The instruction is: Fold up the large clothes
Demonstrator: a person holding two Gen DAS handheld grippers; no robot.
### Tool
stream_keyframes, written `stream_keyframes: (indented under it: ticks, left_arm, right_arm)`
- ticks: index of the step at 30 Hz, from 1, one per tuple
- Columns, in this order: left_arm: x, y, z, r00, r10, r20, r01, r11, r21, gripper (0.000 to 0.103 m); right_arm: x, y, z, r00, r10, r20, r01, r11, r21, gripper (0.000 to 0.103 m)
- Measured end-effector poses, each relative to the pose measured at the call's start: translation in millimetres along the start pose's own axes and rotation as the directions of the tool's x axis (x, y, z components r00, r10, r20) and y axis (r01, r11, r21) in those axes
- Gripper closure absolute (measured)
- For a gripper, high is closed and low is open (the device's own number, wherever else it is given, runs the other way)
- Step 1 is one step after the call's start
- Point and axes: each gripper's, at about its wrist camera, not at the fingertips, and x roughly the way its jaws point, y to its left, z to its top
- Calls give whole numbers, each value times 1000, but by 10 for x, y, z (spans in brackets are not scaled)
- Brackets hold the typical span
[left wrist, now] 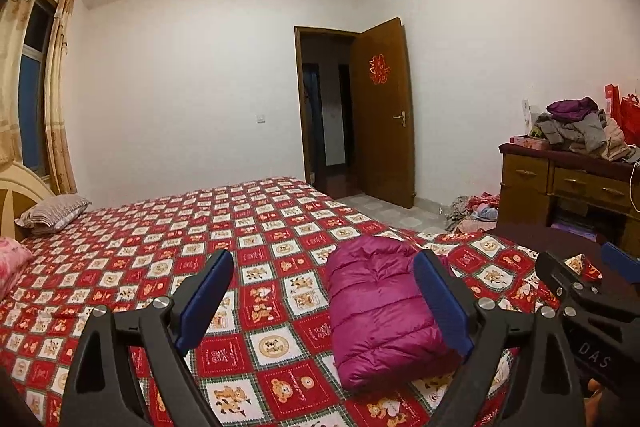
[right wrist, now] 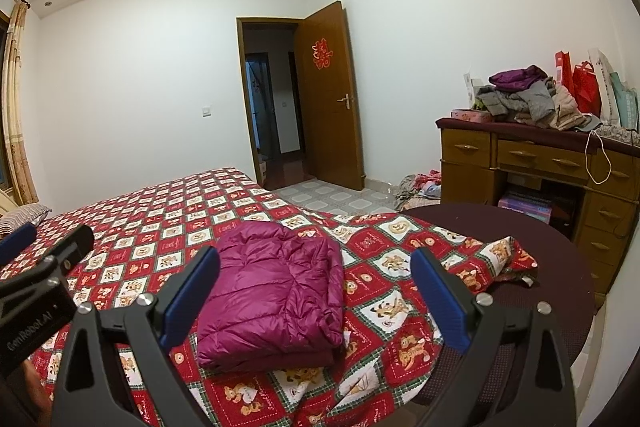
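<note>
A magenta puffer jacket lies folded into a compact rectangle on the red patterned bedsheet, near the bed's right corner. My left gripper hovers open over the sheet. Its right finger stands in front of the jacket's right side, and nothing is clamped. My right gripper is also open, its blue pads spread wide to either side of the jacket, clear of the fabric. Each gripper shows at the edge of the other's view: the right one and the left one.
A wooden desk at the right carries a pile of clothes and red bags. More clothes lie on the floor. A dark round seat holds the sheet's corner. Pillows lie at the headboard. The door stands open.
</note>
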Motion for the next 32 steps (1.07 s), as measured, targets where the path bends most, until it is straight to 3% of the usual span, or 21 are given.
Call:
stream_keyframes:
  ticks: [7, 11, 16, 32]
  left_arm:
    - [74, 9, -19, 1000, 18, -3, -18, 1000, -4, 10]
    - [183, 116, -22, 998, -21, -61, 17, 998, -64, 10]
    - [210, 174, -30, 996, -55, -74, 48, 995, -91, 10]
    - [185, 146, -24, 998, -46, -50, 44, 998, -47, 10]
  right_arm:
    - [26, 12, -1, 1000, -5, -2, 4, 1000, -10, 5]
    - [44, 17, -6, 1000, -4, -10, 4, 1000, -9, 5]
    - [54, 31, -16, 1000, -4, -12, 4, 1000, -9, 5]
    - [116, 37, -20, 1000, -6, -25, 5, 1000, -5, 5]
